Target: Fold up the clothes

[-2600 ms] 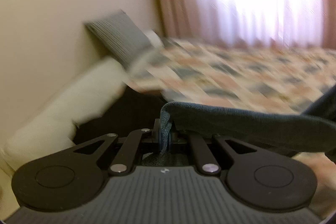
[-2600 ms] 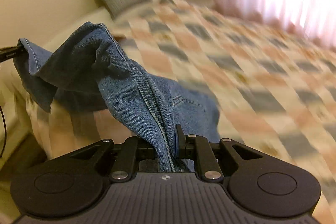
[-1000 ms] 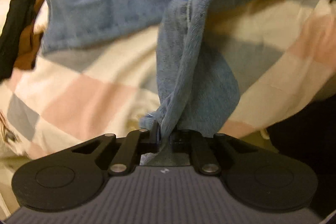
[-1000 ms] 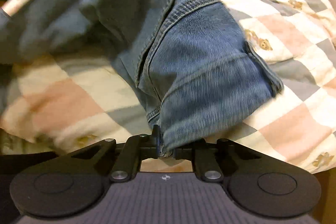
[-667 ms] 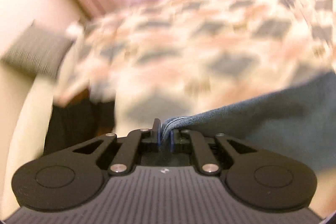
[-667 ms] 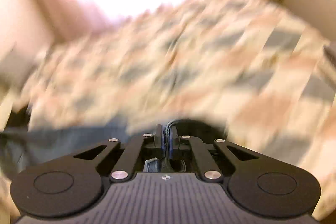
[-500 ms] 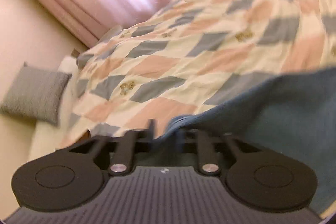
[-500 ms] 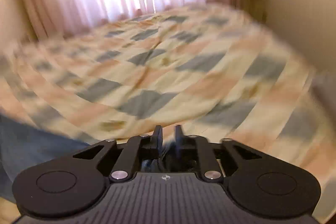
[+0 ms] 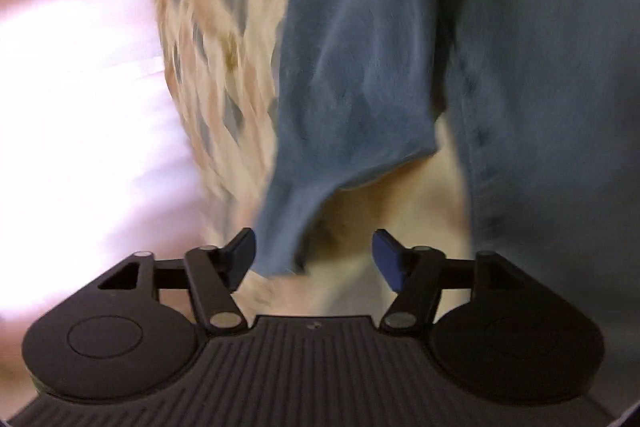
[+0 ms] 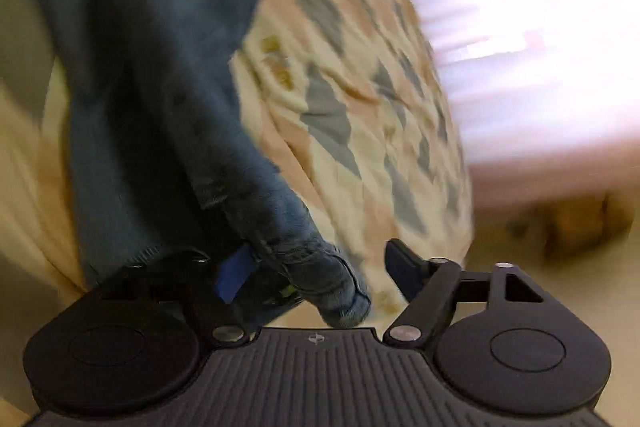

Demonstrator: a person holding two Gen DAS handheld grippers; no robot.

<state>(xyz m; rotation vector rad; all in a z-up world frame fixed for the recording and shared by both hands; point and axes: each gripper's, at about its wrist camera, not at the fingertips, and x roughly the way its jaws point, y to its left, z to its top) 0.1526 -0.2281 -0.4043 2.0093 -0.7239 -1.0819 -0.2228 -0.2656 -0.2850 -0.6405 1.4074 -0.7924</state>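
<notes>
Release of a pair of blue denim jeans (image 9: 360, 59) onto a bed covered by a checked quilt (image 9: 216, 27) in peach, grey and cream. In the left wrist view the left gripper (image 9: 314, 257) was spread, its jaws opening; a loose corner of the jeans hung in the gap close to the left pad (image 9: 242, 255), with no pad pressing on it and the right-hand pad standing clear. In the right wrist view the right gripper (image 10: 320, 273) was likewise parted and opening; a thick seamed edge of the jeans, probably the waistband or a hem, lay between the jaws beside 1 blue pad (image 10: 236, 277), apparently loose rather than pinched, though blur made contact hard to rule out. The jeans lay draped over the quilt, running away from both grippers, and both views were smeared by motion, with a bright curtained window (image 10: 520, 7) beyond the quilt. Judged as a step, this was the let-go that ends a lay-down or a fold: it would go well only if both edges dropped free together, the pads cleared the denim before any withdrawal, and the 2 grippers backed off along the quilt, not upward, so that no seam snagged and dragged the cloth out of line.
</notes>
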